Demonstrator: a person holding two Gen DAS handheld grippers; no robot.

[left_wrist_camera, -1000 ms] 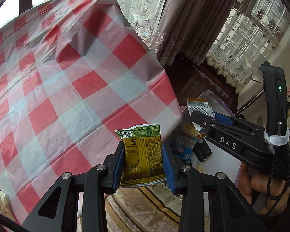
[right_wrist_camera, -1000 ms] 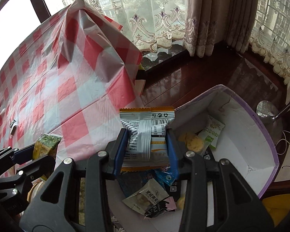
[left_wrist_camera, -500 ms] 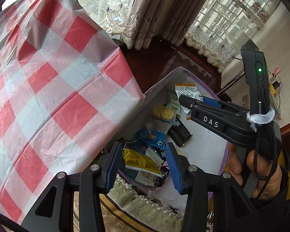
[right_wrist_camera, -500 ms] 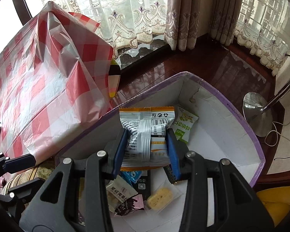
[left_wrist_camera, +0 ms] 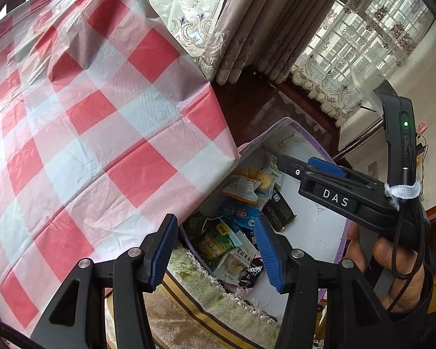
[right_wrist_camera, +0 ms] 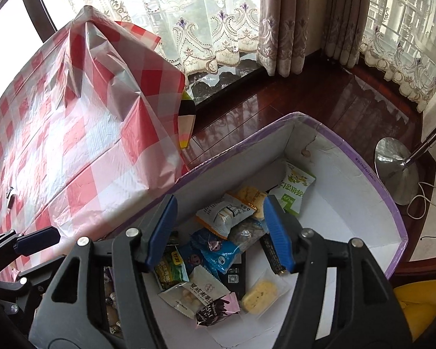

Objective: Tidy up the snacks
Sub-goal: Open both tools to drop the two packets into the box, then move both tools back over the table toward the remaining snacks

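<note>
Right wrist: right hand-held gripper (right_wrist_camera: 219, 232) just opened, empty above box (right_wrist_camera: 348, 157); left hand-held gripper (left_wrist_camera: 215, 251) likewise, nothing held.

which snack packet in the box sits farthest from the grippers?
The white-and-green packet, leaning toward the box far wall, beyond the pile; no other packet lies past it.

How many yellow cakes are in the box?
2. One yellow cake lies at the near end of the box; the other sits farther back by the green-and-white packet. More may be buried.
</note>
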